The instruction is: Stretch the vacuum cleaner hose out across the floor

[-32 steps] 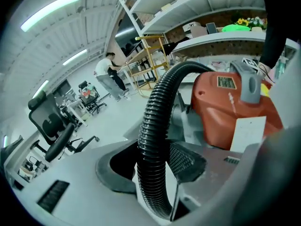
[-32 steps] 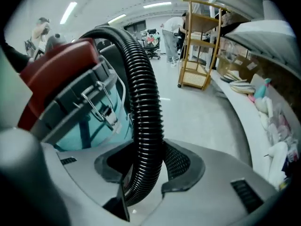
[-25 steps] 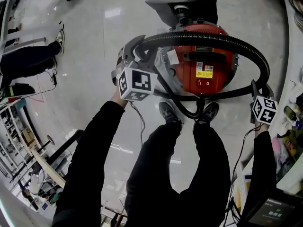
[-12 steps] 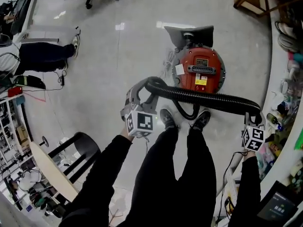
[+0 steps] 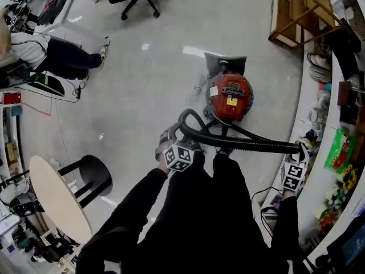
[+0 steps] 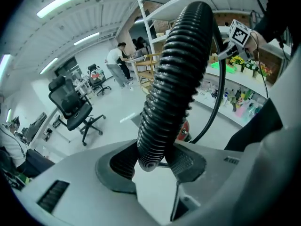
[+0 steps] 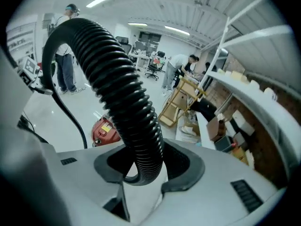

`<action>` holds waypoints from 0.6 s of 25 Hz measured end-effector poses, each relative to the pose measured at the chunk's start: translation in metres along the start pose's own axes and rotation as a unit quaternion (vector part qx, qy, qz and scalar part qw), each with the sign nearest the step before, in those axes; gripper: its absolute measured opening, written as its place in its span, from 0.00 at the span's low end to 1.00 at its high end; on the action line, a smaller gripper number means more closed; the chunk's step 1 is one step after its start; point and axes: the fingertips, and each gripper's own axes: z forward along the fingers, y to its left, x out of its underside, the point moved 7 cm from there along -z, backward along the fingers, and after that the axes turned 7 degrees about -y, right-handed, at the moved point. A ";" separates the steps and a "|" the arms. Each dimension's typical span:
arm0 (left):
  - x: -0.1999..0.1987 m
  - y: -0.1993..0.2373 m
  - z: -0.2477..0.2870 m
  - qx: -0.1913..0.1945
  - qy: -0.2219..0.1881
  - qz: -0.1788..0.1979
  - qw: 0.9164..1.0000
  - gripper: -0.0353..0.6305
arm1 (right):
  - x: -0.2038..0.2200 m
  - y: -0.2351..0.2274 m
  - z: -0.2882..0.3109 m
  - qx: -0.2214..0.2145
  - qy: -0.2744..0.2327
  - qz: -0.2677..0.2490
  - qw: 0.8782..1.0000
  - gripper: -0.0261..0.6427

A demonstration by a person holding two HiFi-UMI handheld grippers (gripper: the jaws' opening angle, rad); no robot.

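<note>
Glossy pale floor [image 5: 142,96] carries red vacuum cleaner [image 5: 229,99] just ahead of the person's shoes. Black ribbed hose [image 5: 256,146] loops up from it, held off the floor, running straight between both hands. Left hand-held gripper [image 6: 153,160] clamps the hose near the loop; right hand-held gripper [image 7: 143,166] clamps its far stretch.

Bright even ceiling strip lights [image 6: 70,1], glare streaks on glossy floor [image 5: 142,84], strong fisheye edge distortion
</note>
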 end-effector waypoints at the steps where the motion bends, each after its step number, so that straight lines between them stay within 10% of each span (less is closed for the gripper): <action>1: 0.001 0.004 -0.003 -0.001 0.002 -0.001 1.000 0.34 | -0.019 -0.003 -0.011 0.010 -0.009 -0.026 1.000 0.31; 8: 0.014 0.019 -0.013 0.018 0.032 0.025 0.999 0.34 | -0.123 -0.002 -0.061 0.088 -0.046 -0.141 0.985 0.32; 15: 0.001 0.038 -0.051 0.021 -0.040 0.018 0.999 0.34 | -0.155 0.022 -0.063 0.116 -0.045 -0.183 0.975 0.33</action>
